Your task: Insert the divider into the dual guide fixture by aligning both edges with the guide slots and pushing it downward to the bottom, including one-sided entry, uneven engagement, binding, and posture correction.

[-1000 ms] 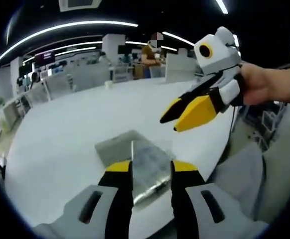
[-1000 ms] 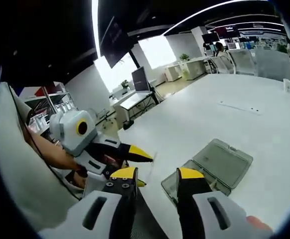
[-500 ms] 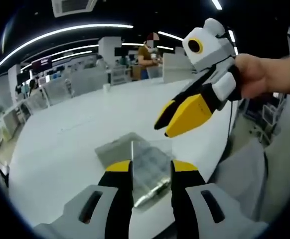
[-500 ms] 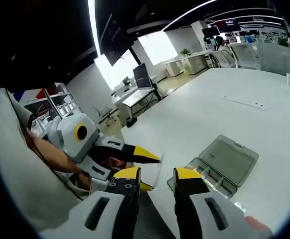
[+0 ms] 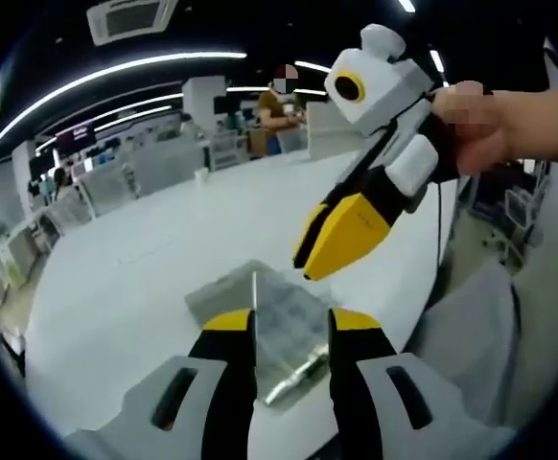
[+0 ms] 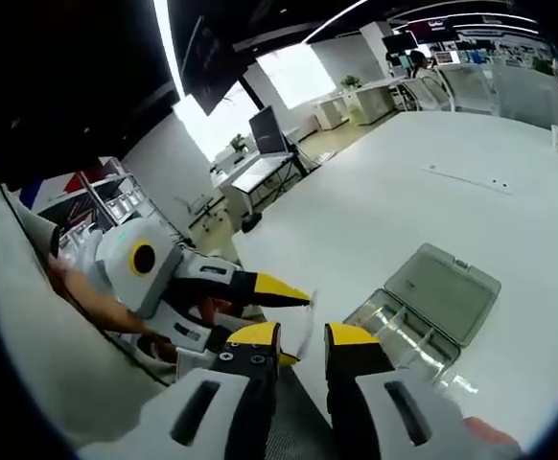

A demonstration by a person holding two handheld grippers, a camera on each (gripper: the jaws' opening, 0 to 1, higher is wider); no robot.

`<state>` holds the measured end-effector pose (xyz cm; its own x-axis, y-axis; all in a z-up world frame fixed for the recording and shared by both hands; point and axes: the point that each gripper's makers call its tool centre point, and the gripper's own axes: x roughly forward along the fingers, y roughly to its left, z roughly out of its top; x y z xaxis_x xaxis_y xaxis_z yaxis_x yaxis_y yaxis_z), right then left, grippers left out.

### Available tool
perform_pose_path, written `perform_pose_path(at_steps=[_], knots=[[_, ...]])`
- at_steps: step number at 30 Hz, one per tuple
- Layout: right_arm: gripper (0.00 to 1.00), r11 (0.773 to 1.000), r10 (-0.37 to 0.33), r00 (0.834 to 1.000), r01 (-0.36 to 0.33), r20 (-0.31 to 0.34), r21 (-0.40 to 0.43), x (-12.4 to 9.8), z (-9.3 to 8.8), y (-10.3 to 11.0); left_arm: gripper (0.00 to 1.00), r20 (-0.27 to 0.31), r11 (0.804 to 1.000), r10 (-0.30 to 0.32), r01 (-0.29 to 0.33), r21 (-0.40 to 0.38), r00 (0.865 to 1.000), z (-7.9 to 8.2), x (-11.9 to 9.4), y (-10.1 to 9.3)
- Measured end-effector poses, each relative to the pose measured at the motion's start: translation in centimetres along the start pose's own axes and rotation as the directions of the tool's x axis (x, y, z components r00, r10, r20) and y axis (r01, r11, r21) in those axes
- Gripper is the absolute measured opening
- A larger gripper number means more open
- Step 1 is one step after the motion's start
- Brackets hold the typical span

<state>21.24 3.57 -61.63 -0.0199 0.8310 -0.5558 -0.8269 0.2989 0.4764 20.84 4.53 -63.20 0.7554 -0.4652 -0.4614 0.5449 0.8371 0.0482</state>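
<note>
Standing thin divider between left gripper jaws, above fixture.

Right gripper: white housing, black arms, yellow jaw tips. Left gripper: grey body, black jaws, yellow-capped.

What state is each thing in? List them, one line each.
left gripper: jaws closed on the edges of the divider, held above the table.
divider: clear, upright between the left jaws, not yet in any slot.
right gripper: empty, with a narrow gap between its jaws, raised beside the left gripper.
plastic case: lid open and laid flat, resting on the white table.
</note>
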Motion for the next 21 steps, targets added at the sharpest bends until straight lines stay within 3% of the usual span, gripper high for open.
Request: perform_pose_path(at_steps=[21], knots=[[0.05,0.998,-0.022,0.996,0.027,-0.089,0.052,0.43,-0.36,-0.83,0.25,-0.001,0.996,0.004,-0.004,0.086,1.000,0.45,0.23,-0.31]])
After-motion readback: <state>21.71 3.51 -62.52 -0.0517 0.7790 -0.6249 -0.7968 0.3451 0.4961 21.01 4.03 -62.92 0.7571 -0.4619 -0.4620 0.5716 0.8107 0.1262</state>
